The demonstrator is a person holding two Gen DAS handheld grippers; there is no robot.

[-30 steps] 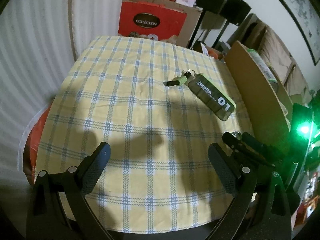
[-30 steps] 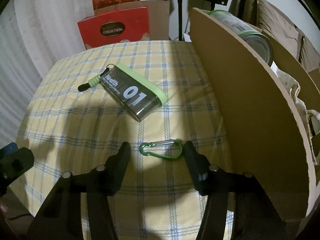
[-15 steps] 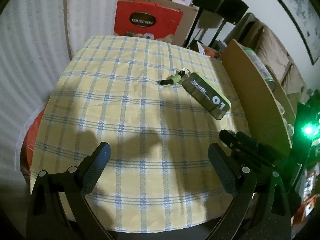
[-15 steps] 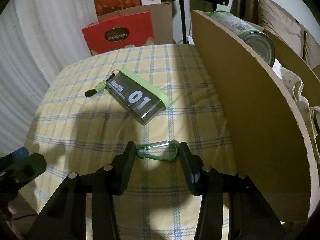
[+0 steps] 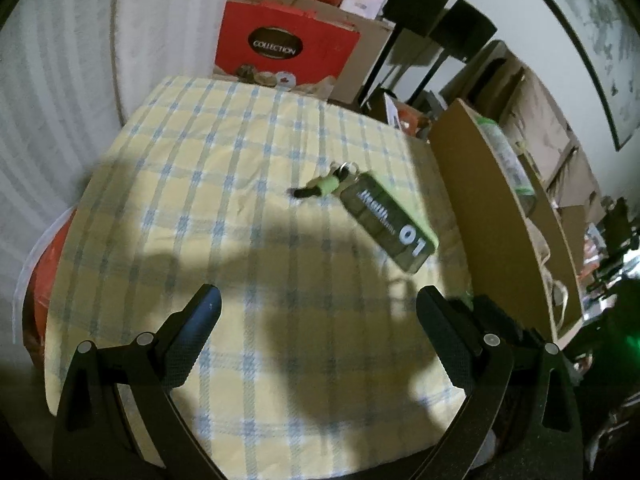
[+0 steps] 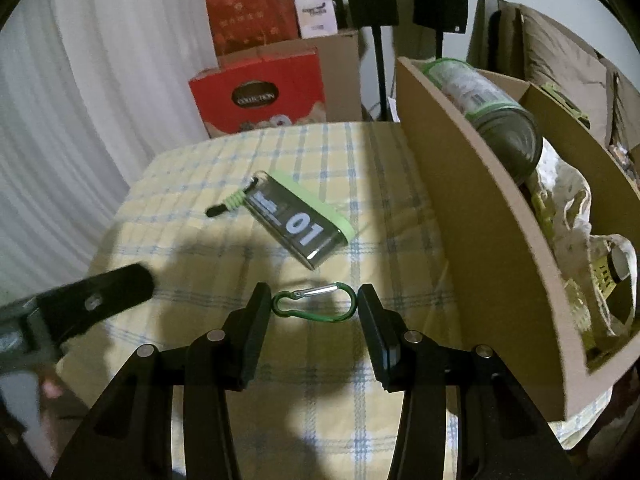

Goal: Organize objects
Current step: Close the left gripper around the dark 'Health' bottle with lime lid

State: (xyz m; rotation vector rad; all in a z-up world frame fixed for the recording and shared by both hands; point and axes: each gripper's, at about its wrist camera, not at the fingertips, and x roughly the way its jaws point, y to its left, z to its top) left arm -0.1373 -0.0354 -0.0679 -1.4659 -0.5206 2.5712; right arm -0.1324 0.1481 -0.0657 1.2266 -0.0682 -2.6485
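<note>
I count one green carabiner point(image 6: 313, 303) between my right hand-held gripper's point(image 6: 313, 306) spread fingers, ends touching. One "01" case point(image 6: 298, 224) lies beyond; my left hand-held gripper point(image 5: 318, 306) gapes empty.

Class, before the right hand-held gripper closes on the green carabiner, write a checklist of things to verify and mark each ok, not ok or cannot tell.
1. Carabiner lies between the right hand-held gripper fingers: ok.
2. Jaws open wider than the carabiner: ok.
3. Fingers touching the carabiner yet: cannot tell.
4. Pill case lies apart from the carabiner: ok.
5. Left hand-held gripper open, holding nothing, off to the side: ok.
6. Cardboard box has room for the carabiner: cannot tell.
</note>
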